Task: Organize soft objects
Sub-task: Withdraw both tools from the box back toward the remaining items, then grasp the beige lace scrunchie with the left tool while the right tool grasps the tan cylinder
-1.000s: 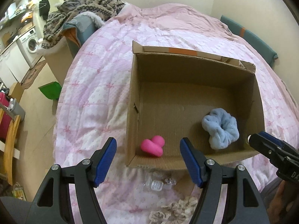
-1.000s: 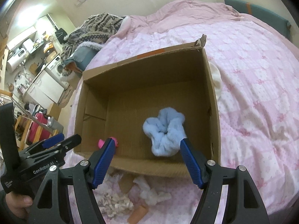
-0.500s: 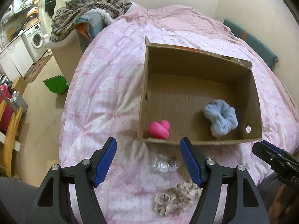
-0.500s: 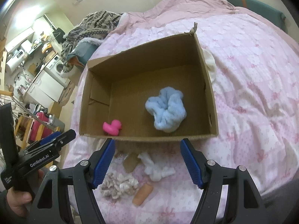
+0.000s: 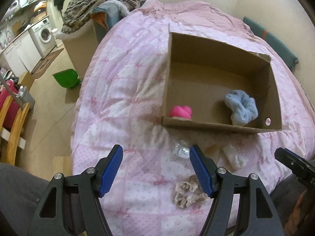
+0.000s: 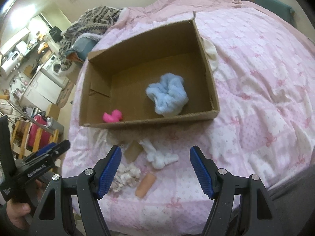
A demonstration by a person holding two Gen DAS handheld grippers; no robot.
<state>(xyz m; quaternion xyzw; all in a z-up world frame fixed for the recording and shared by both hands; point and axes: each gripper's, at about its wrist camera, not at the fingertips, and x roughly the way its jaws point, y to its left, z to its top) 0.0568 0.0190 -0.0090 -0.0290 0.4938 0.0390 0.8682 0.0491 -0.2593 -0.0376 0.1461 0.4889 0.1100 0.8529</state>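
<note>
Right wrist view looks down into an open cardboard box (image 6: 208,90) on the bed (image 6: 265,78). Inside it lie a blue scrunchie (image 6: 167,96) near the right wall and a pink duck (image 6: 112,116) against the near wall toward the left corner, well apart from each other. Outside the box, on the bed in front of its near wall, lie a white cloth piece (image 6: 159,156), a beige scrunchie (image 6: 127,176), a tan cylinder (image 6: 145,184) and a brown card piece (image 6: 133,151). A clear crumpled item (image 5: 182,150) shows in the left wrist view, near the same wall. The right gripper (image 6: 155,171) hangs over these loose things, its jaws spread wide and holding nothing. The left gripper (image 5: 156,170) hovers over the bed's near edge, jaws likewise spread and empty. A white cloth (image 6: 211,57) peeks out beyond the box's right wall.
</note>
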